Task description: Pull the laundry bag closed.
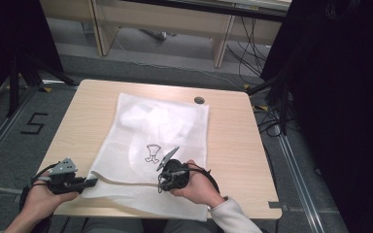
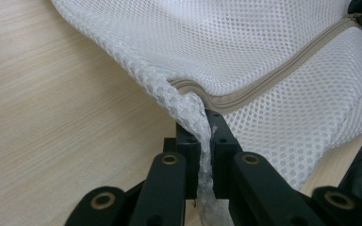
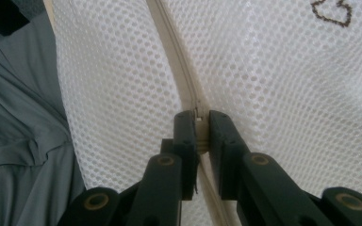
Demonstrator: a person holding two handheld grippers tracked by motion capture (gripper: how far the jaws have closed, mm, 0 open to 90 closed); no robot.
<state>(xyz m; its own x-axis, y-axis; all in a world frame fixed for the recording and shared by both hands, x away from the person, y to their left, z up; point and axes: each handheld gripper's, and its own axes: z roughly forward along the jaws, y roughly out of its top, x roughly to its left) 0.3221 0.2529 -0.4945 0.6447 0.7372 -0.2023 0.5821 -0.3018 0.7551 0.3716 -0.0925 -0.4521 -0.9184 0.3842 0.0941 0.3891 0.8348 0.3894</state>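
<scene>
The white mesh laundry bag [image 1: 160, 141] lies flat across the middle of the wooden table [image 1: 233, 141], its near edge hanging just over the person's side, with a beige zipper [image 1: 126, 183] running along that near edge and a small dark drawing [image 1: 152, 153] on the upper face. Something pale sits inside the bag, too blurred through the mesh to name

What could go wrong: the work looks like running the zipper along while the corner is held taut. The left gripper [image 2: 206, 129] pinches only a thin bunched fold of mesh at the end of the zipper, so a firm pull from the other side could drag that fold out of the jaws, or stretch and snag the open weave. The right gripper [image 3: 199, 123] appears to hold a very small piece on the zipper line, probably the slider or its tab; if the pull is not kept in line with the teeth, the piece may slip free or the slider may jam on loose mesh beside the track. With little of the bag weighted down, the whole bag could also slide toward the pulling hand rather than the zipper moving

Both claws are clamped together: the left on the mesh corner, the right on the zipper
</scene>
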